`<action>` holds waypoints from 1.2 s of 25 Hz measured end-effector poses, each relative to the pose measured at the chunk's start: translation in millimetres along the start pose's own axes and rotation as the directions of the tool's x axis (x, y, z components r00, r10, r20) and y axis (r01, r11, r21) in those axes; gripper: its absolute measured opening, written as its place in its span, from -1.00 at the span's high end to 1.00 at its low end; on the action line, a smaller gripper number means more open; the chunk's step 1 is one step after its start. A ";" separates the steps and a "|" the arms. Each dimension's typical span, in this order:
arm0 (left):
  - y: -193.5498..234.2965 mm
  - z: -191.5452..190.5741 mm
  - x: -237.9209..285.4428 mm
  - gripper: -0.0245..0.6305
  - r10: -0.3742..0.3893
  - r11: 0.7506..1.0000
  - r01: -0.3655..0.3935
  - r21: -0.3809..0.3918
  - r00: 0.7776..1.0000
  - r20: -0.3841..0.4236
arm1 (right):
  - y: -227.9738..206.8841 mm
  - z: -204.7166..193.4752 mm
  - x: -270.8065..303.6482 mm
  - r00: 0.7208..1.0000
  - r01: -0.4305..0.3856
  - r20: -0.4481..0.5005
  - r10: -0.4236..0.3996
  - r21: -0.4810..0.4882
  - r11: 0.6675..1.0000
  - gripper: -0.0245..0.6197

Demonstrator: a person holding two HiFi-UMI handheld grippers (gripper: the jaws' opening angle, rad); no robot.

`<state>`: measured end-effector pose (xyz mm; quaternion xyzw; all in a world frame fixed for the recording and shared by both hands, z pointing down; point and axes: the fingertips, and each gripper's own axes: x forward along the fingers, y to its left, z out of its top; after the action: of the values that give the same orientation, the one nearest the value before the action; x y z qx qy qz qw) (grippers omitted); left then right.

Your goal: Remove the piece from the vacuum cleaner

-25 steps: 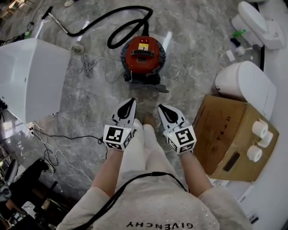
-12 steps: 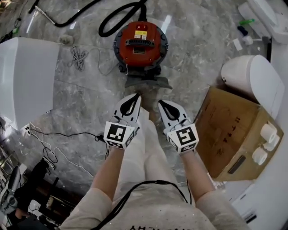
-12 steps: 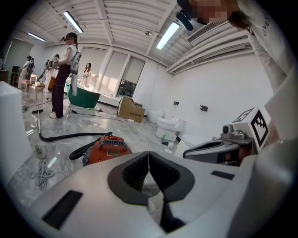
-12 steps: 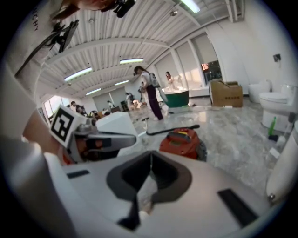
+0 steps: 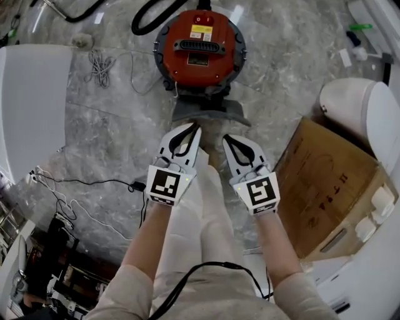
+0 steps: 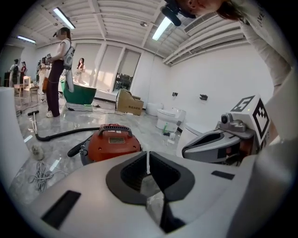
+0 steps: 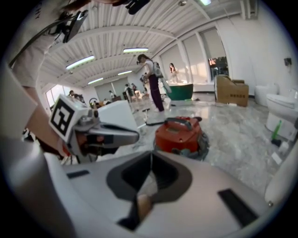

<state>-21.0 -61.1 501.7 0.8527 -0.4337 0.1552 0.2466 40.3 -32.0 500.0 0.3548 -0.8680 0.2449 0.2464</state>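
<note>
A round red vacuum cleaner with a black handle on its lid stands on the marble floor, its black hose curling off to the upper left. A grey piece juts from its near side. My left gripper and right gripper hang side by side just short of that piece, both shut and empty, apart from it. The left gripper view shows the vacuum beyond shut jaws, and the right gripper beside it. The right gripper view shows the vacuum ahead and the left gripper.
A cardboard box sits close on the right, with a white toilet behind it. A large white unit stands on the left. Loose cables lie beside the vacuum and by the lower left. People stand far back in the room.
The head view has closed in on the vacuum, which now looks larger and nearer. Both grippers have come down and forward together toward its grey front piece, still shut.
</note>
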 end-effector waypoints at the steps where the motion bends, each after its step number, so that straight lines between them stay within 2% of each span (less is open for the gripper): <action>1: 2.8 -2.7 4.1 0.85 0.005 1.000 -0.005 0.011 1.000 -0.002 | -3.7 -2.7 3.9 1.000 0.002 -0.008 -0.002 -0.001 1.000 0.88; 4: 10.2 -12.5 17.0 0.83 0.000 0.997 0.001 0.071 1.000 -0.012 | -13.6 -8.7 15.6 1.000 0.006 -0.027 -0.007 -0.037 0.999 0.88; 9: 10.5 -38.0 30.1 0.56 -0.035 0.987 0.049 0.152 0.995 -0.090 | -25.0 -22.1 32.0 0.997 0.007 -0.070 -0.015 -0.108 0.994 0.88; 12: 14.1 -57.6 33.1 0.43 -0.027 0.966 0.069 0.249 0.986 -0.167 | -33.7 -27.9 40.6 0.996 0.027 -0.079 -0.036 -0.103 0.994 0.88; 15: 19.3 -73.3 37.2 0.21 -0.012 0.930 0.099 0.353 0.971 -0.240 | -42.0 -37.9 47.3 0.992 0.042 -0.111 -0.057 -0.131 0.991 0.88; 18: 24.4 -81.9 42.7 0.12 -0.010 0.918 0.122 0.379 0.958 -0.285 | -47.8 -52.9 51.8 0.982 0.041 -0.176 -0.073 -0.183 0.982 0.86; 21: 25.7 -98.6 47.9 0.11 -0.021 0.896 0.184 0.405 0.927 -0.375 | -52.1 -66.9 55.1 0.967 0.038 -0.235 -0.094 -0.236 0.971 0.74; 25: 28.0 -124.4 54.4 0.10 -0.027 0.863 0.282 0.420 0.855 -0.517 | -57.9 -78.9 61.8 0.950 0.020 -0.294 -0.100 -0.264 0.964 0.57; 30: 34.8 -126.2 63.8 0.10 -0.006 0.822 0.335 0.461 0.814 -0.581 | -66.0 -90.6 73.3 0.910 -0.027 -0.399 -0.108 -0.318 0.948 0.37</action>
<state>-19.1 -50.8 646.9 0.8406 -0.1986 0.4886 0.1230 66.0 -55.5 629.3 0.2691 -0.8169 0.1663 0.4823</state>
